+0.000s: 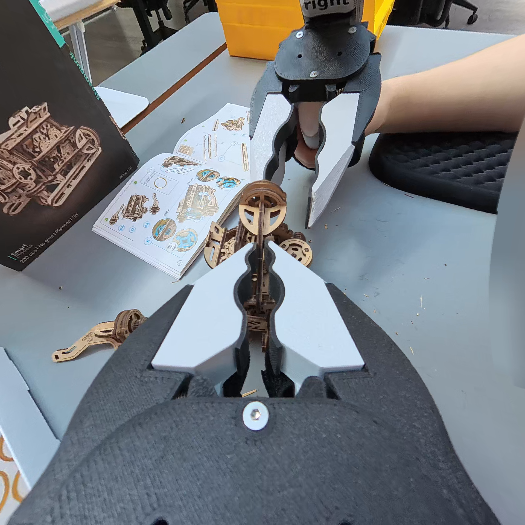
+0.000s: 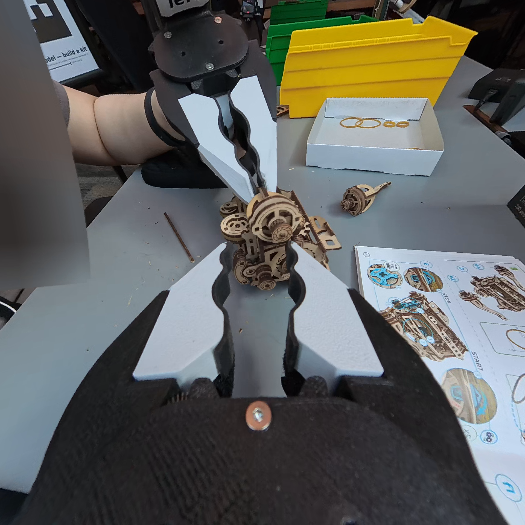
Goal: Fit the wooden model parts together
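Gripping a thin flat wooden arm [image 1: 259, 227] that ends in a round wheel-like housing [image 2: 272, 218], the left tongs [image 1: 259, 247] are closed down to a sliver, both pale fingers pressed on the plate's faces. That piece is held up against the top of the wooden model [image 2: 264, 264], a dense cluster of gears and discs standing on the grey bench [image 2: 142, 255], just beside the open instruction booklet [image 1: 181, 204]. The right tongs [image 2: 257, 250] are partly open, their fingers flanking the lower part of the model; from the left view they hang apart from it, gripping nothing. A second small wooden sub-assembly [image 2: 359, 199] with a long tail lies well apart on the bench, near a shallow white tray [image 2: 369, 164] holding rubber bands [image 2: 360, 122]. A yellow bin [image 2: 369, 65] stands behind the tray, and the kit's dark box [image 1: 51, 142] leans beside the booklet.
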